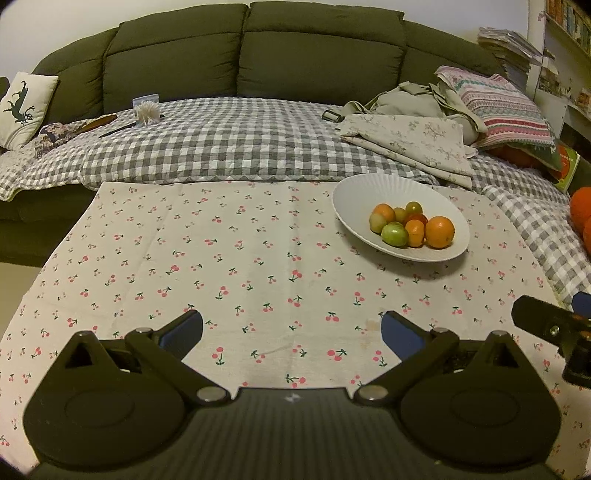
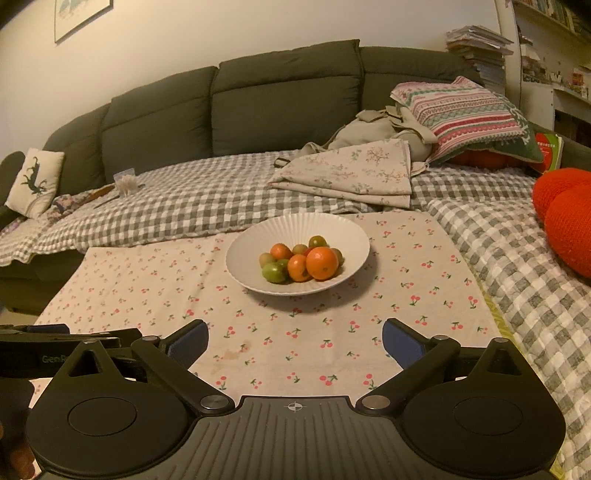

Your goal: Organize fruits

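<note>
A home living room: dark green sofa (image 2: 229,107), scattered cushions (image 2: 458,110), bookshelves (image 2: 554,22), framed picture (image 2: 81,14).

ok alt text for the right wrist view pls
A white ribbed bowl of orange and green fruits sits on a cherry-print cloth, ahead of the open, empty right tool. Behind are a gingham-covered green sofa and cushions.

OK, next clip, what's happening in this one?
Nothing is being handled right now. Both grippers, the left gripper and the right gripper, hover open and empty over the cherry-print cloth. The fruits, oranges and small green ones, all sit piled in the white bowl, ahead of the right gripper. None lies loose on the cloth.
</note>
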The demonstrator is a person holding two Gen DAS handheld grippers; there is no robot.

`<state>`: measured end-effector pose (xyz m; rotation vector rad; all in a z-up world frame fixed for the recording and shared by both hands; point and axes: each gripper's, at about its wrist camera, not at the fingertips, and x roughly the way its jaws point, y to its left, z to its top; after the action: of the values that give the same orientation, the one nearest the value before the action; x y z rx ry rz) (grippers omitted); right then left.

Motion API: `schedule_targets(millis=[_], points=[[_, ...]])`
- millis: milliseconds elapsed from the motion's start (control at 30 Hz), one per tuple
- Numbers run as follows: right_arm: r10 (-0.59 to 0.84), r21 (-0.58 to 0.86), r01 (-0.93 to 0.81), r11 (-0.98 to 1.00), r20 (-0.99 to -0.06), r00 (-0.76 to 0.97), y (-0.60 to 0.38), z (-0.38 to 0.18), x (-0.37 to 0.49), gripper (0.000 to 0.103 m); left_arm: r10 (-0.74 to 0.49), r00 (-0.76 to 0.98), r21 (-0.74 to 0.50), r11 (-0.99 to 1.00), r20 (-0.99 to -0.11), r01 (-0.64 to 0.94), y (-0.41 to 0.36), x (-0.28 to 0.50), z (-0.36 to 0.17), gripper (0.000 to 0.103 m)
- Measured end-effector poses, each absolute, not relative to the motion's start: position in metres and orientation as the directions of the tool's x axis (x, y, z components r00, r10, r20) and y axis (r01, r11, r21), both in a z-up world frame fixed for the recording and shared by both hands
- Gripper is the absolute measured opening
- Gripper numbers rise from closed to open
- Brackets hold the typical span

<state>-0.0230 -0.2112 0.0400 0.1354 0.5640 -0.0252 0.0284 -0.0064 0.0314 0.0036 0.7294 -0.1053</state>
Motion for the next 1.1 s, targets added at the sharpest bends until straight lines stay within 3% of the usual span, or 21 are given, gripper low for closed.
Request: schedule_targets(millis=[1100], points=[[0.018, 0.11, 0.05, 0.993, -0.545, 0.838, -0.2088, 0.0372, -0.0206, 0.103, -0.103, 0.752, -0.042, 0.994, -0.651, 0.101, -0.0075, 0.0263, 0.0325, 0.102]])
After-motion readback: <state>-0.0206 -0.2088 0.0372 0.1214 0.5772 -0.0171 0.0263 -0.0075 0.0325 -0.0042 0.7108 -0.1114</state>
